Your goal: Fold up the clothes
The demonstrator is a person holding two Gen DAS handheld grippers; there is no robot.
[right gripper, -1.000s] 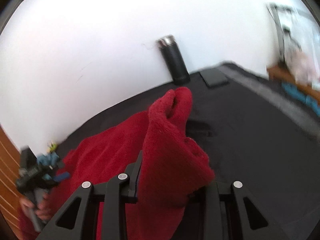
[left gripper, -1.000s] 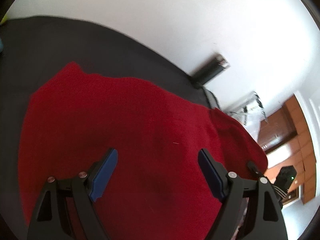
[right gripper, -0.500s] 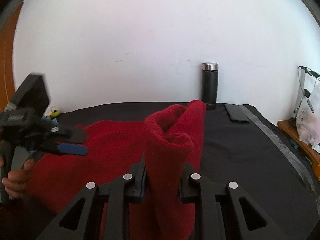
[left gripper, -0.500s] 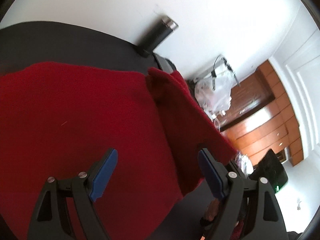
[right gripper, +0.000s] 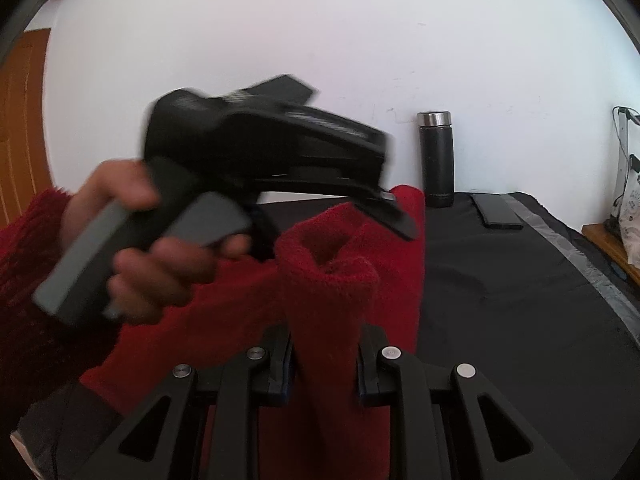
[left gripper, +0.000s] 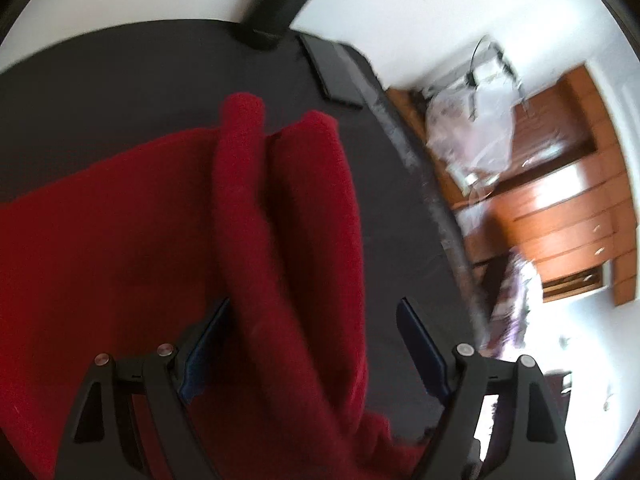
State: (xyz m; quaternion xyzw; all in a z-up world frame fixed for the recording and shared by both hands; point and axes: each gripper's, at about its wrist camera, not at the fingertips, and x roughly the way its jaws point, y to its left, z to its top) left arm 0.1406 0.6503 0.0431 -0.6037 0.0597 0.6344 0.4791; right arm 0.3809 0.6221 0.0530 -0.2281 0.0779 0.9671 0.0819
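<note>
A red fleece garment point(left gripper: 120, 240) lies on a black cloth-covered table point(left gripper: 140, 72). My right gripper point(right gripper: 324, 372) is shut on a raised fold of the garment point(right gripper: 332, 288) and holds it up. My left gripper point(left gripper: 316, 344) is open, its blue-padded fingers point(left gripper: 420, 352) either side of the same raised fold point(left gripper: 288, 240). In the right wrist view the left gripper point(right gripper: 392, 216) reaches in from the left, held by a hand point(right gripper: 160, 248), with its tips at the top of the fold.
A black flask point(right gripper: 436, 156) stands at the wall and a dark phone point(right gripper: 496, 210) lies next to it. The table's right edge point(left gripper: 432, 184) has a grey strip. Beyond it are wooden furniture point(left gripper: 568, 200) and a plastic bag point(left gripper: 476, 120).
My left gripper has swung right from above the flat garment to the raised fold, now between its open fingers. My right gripper still holds the fold up.
</note>
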